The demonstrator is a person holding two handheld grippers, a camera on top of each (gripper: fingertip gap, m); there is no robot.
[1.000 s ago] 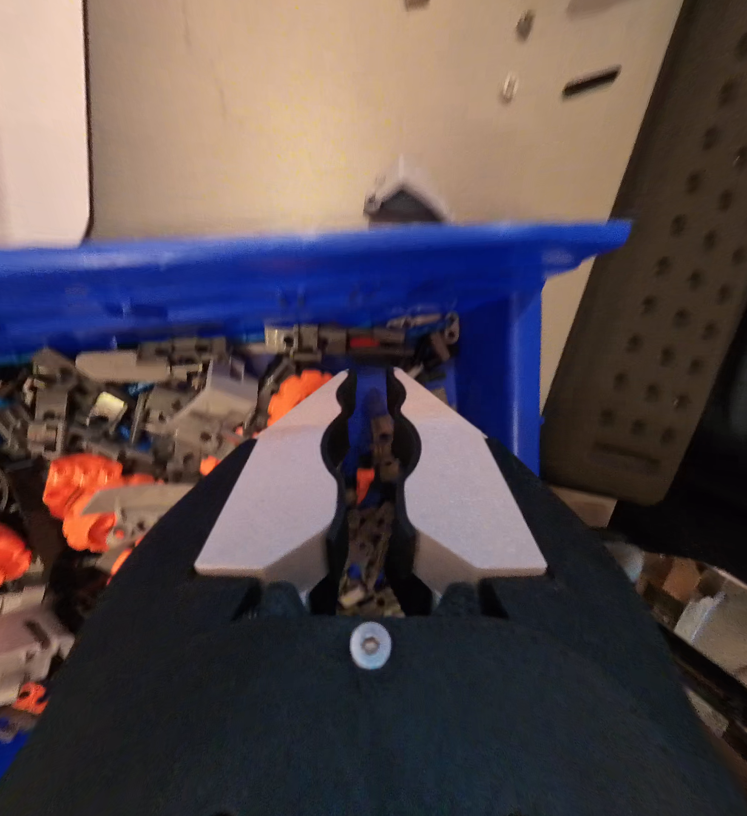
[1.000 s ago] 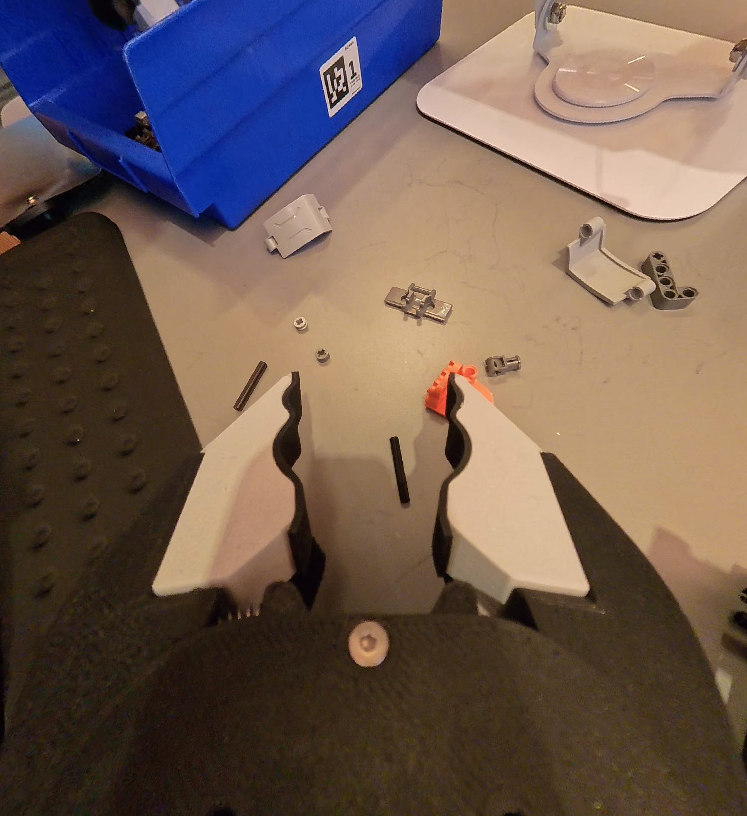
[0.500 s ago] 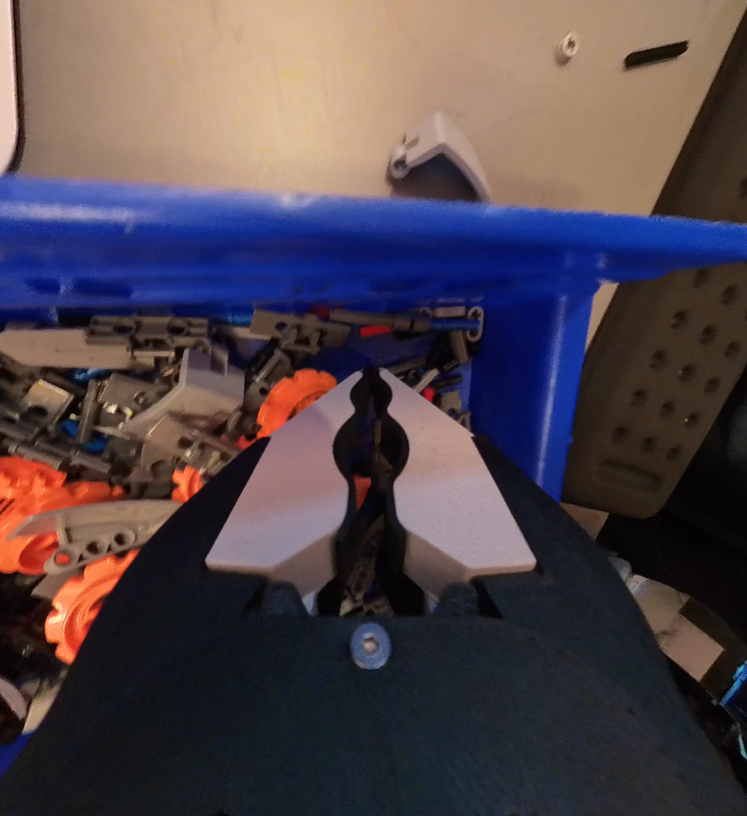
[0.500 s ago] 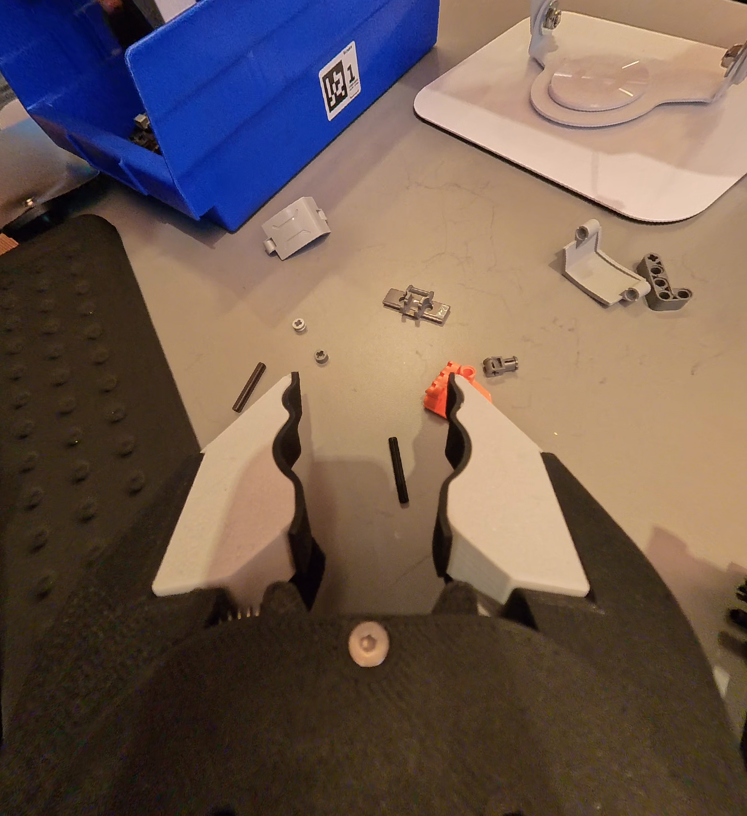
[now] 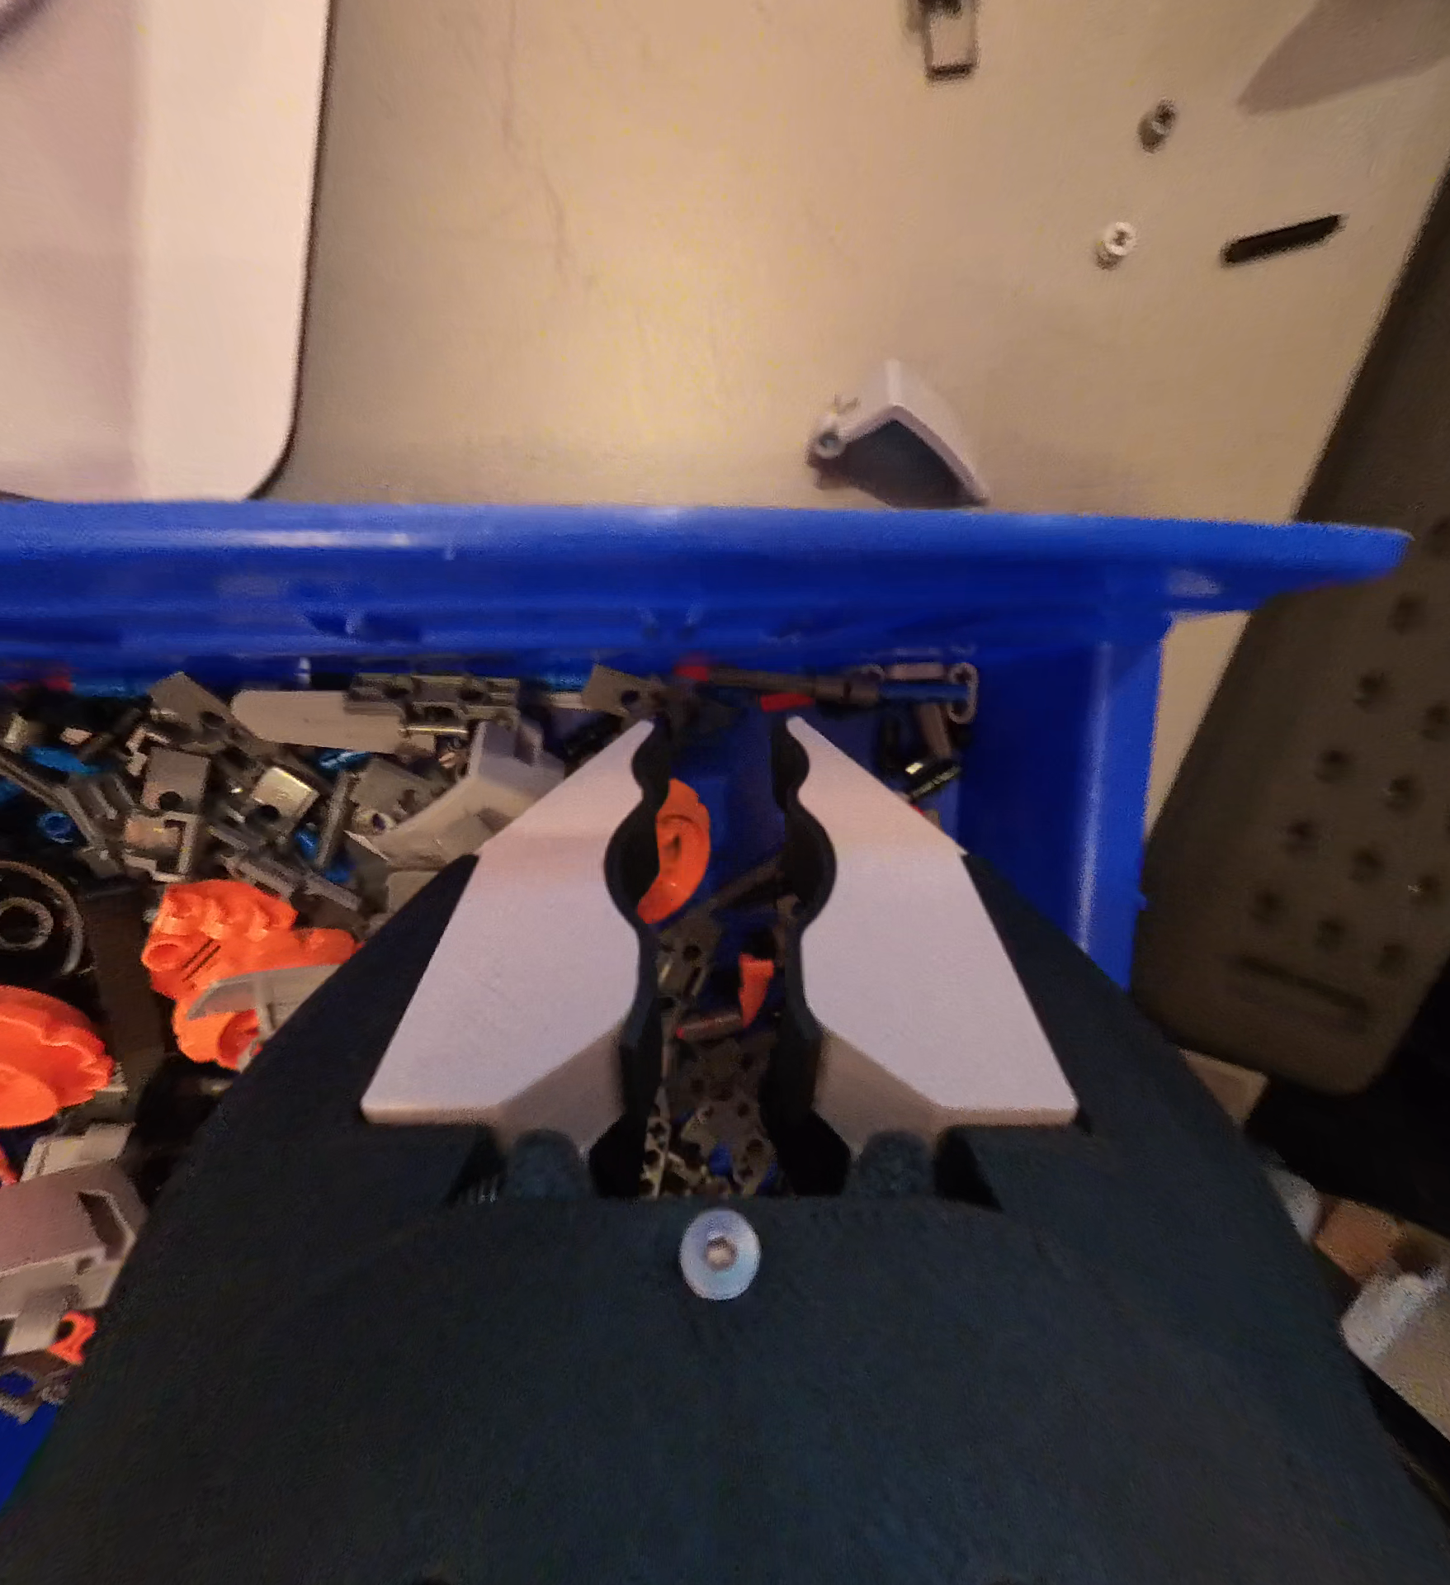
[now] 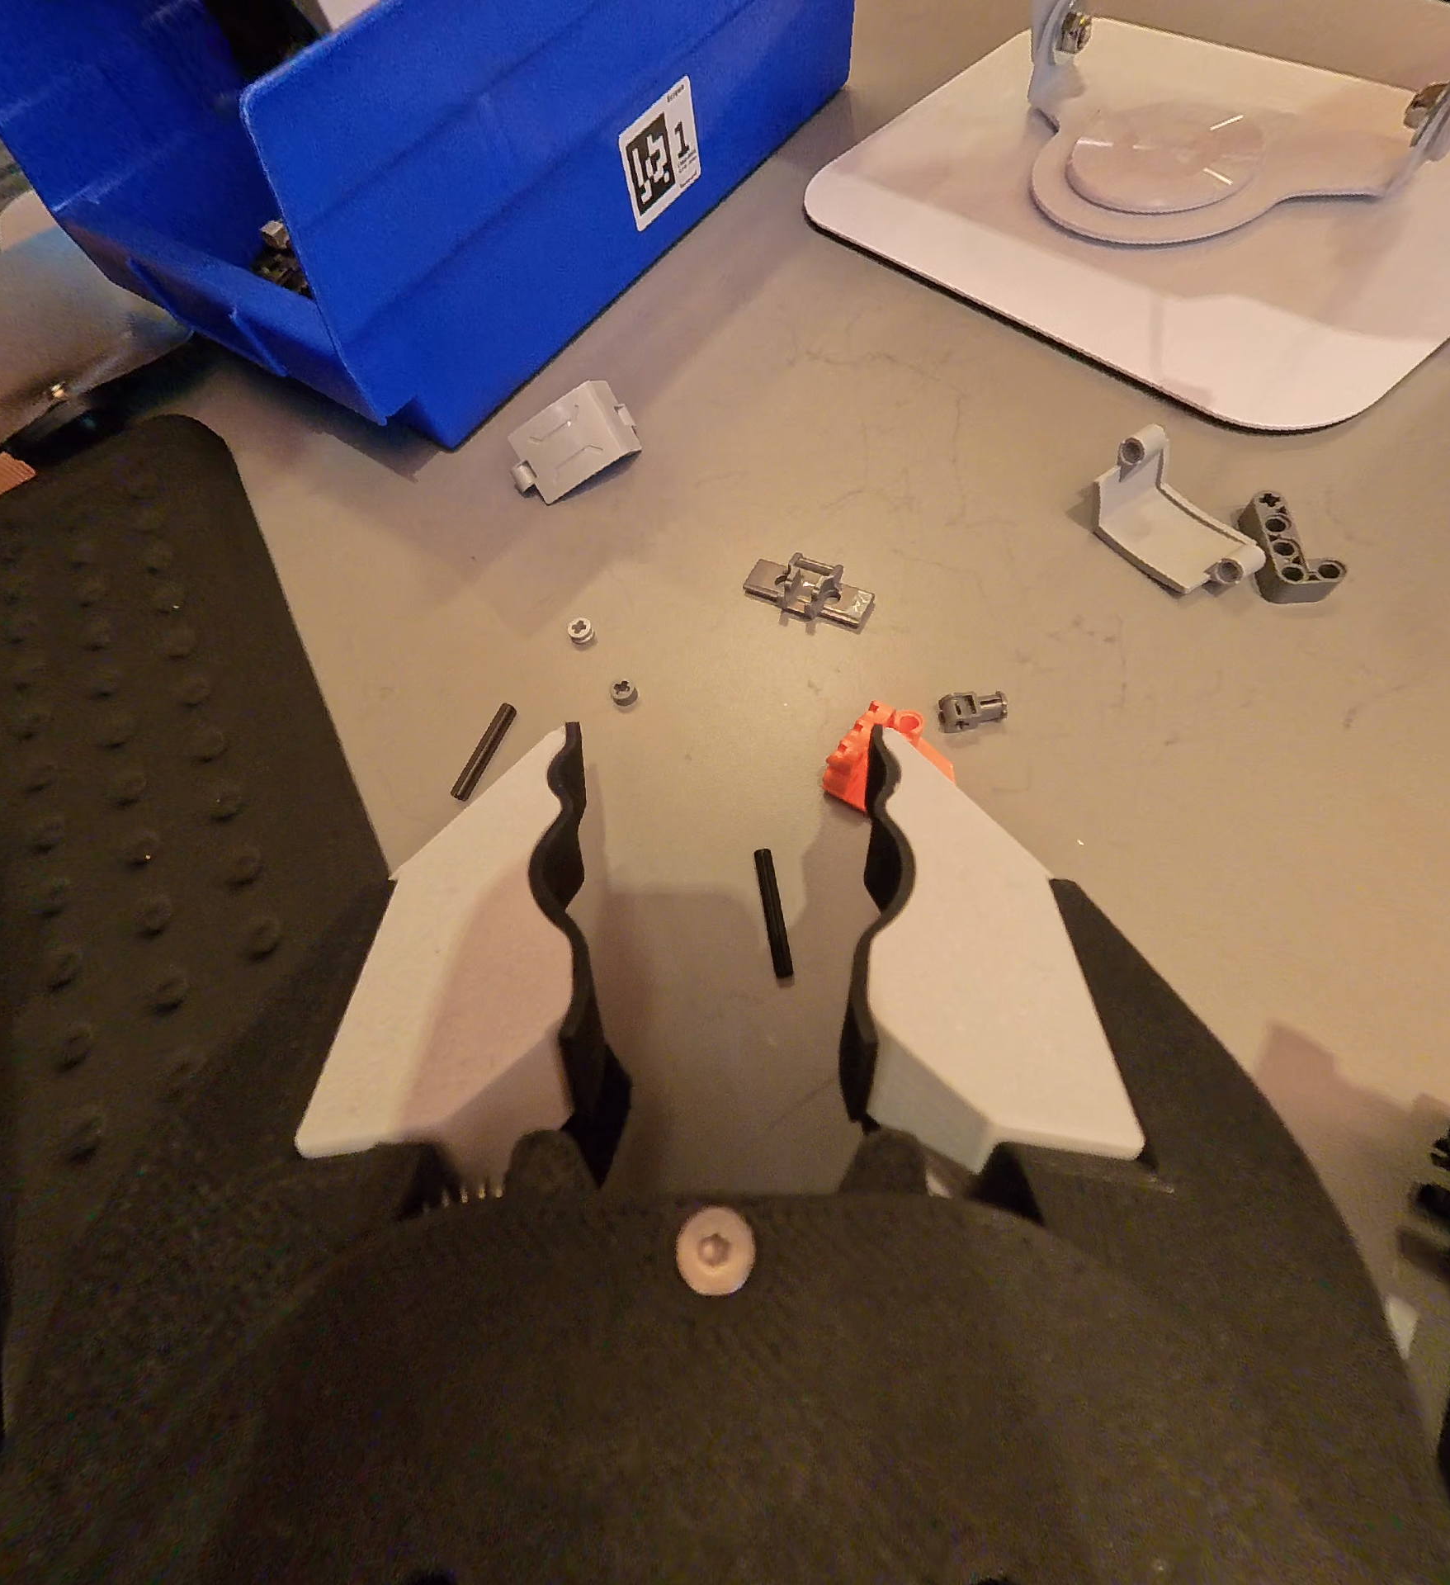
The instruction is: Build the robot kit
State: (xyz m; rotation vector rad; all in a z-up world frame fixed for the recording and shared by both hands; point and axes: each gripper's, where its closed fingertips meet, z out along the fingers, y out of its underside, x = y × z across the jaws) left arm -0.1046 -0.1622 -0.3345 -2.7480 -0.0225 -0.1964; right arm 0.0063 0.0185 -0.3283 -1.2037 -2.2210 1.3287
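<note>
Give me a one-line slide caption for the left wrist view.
Left gripper open above a blue bin heaped with grey, black and orange building parts.

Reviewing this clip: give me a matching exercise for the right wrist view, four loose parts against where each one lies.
Things:
1. black axle
2. orange gear piece
3. grey curved panel
4. dark grey angled beam

Places:
A. beside the blue bin's near corner
B. on the table between the open fingers of the right gripper
C. partly behind the right-hand fingertip
D. touching the light grey hinged panel

Pairs: 1-B, 2-C, 3-A, 4-D
</note>
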